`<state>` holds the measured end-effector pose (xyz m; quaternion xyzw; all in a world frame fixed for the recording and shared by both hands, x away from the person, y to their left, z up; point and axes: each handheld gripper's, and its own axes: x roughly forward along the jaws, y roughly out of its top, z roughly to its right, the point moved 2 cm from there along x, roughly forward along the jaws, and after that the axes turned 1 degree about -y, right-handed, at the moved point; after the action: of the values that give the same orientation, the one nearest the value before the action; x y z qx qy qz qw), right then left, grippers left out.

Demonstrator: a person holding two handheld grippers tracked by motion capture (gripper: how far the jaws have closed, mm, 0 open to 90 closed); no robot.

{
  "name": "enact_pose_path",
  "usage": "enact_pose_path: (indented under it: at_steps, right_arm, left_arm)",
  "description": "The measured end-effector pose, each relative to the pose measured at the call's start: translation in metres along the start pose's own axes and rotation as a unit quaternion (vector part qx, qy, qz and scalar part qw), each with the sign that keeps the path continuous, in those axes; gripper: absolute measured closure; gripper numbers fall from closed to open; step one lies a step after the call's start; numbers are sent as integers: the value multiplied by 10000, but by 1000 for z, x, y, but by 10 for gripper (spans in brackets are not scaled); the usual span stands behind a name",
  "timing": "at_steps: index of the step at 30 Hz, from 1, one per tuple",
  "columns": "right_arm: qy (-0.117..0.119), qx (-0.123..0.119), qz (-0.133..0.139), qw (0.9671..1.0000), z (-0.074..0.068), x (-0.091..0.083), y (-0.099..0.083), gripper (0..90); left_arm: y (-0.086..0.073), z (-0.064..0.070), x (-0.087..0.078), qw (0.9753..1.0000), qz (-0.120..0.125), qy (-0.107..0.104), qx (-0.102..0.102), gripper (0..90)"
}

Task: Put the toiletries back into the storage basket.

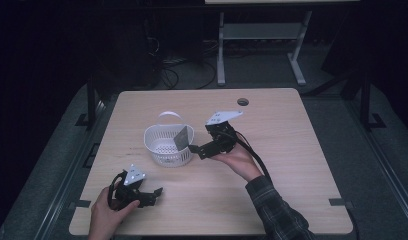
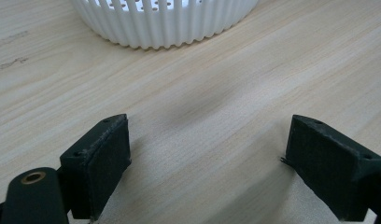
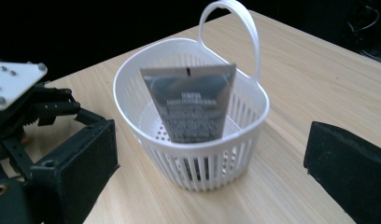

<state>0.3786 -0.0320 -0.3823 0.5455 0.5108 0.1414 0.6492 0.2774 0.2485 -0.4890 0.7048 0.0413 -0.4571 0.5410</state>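
White slotted plastic basket (image 3: 193,154), glossy grey tube (image 3: 193,105), wood-grain table (image 1: 272,195).

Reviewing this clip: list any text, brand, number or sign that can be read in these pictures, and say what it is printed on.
No text can be read for certain.
Grey tube standing in the white basket: several lines of pale print on its front, too blurred to read in the right gripper view; too small in the high view.
Basket, table and both grippers: no lettering visible.
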Motion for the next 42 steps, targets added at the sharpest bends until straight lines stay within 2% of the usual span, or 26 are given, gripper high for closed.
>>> enact_pose_path:
  at_steps: [9, 22, 31, 33, 36, 42]
  right_arm:
    - [-188, 16, 43, 9998, 3, -25, -21, 24]
    - [-437, 75, 13, 9990, 5, -51, -53, 25]
    - [-617, 174, -151, 9978, 7, -64, -83, 25]
    - [-729, 182, -206, 9970, 8, -67, -94, 25]
    - [-715, 227, -254, 9969, 9, -70, -100, 25]
    - [-853, 242, -298, 9956, 10, -84, -116, 25]
  left_arm:
    - [0, 0, 0, 10000, 13, 5, -11, 127]
    - [0, 0, 0, 10000, 17, 3, -13, 127]
    - [0, 0, 0, 10000, 25, -1, -22, 127]
    - [0, 0, 0, 10000, 26, -1, -23, 127]
    - [0, 0, 0, 10000, 26, -2, -22, 127]
    - [0, 0, 0, 10000, 16, -3, -9, 128]
